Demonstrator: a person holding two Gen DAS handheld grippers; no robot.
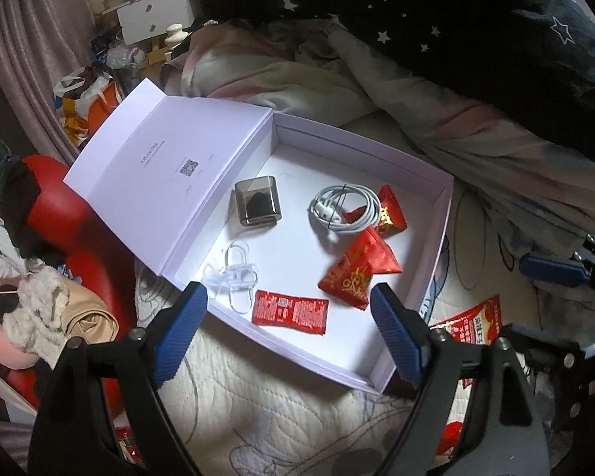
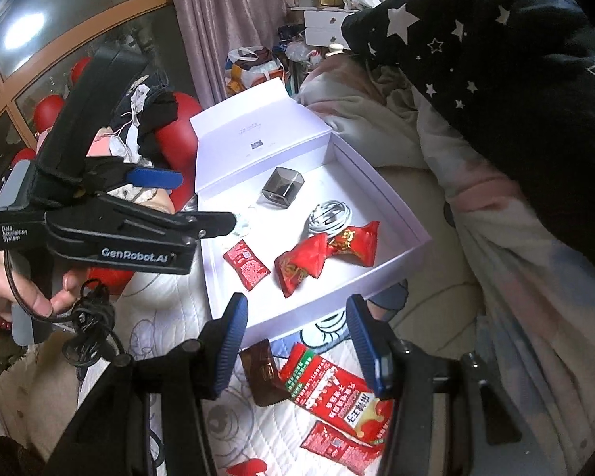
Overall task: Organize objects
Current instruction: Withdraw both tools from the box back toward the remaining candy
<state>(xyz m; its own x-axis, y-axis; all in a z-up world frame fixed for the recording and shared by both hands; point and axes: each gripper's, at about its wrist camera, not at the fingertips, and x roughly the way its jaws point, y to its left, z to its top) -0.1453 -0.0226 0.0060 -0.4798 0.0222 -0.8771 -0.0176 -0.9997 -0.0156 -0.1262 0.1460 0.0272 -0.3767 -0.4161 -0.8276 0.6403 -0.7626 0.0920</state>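
Hovering over white box (image 1: 412,182) on bed (image 1: 258,408), lid open: left tongs (image 1: 287,333) spread wide, nothing btwn pads. Right tongs (image 2: 295,347) parted, empty, above red snack packets (image 2: 337,388) & brown packet (image 2: 263,373) lying on quilt just outside box. Inside box: grey case (image 1: 256,206), coiled white cable (image 1: 345,208), clear clips (image 1: 234,273), flat red sachet (image 1: 289,311), two red pouches (image 1: 357,273).
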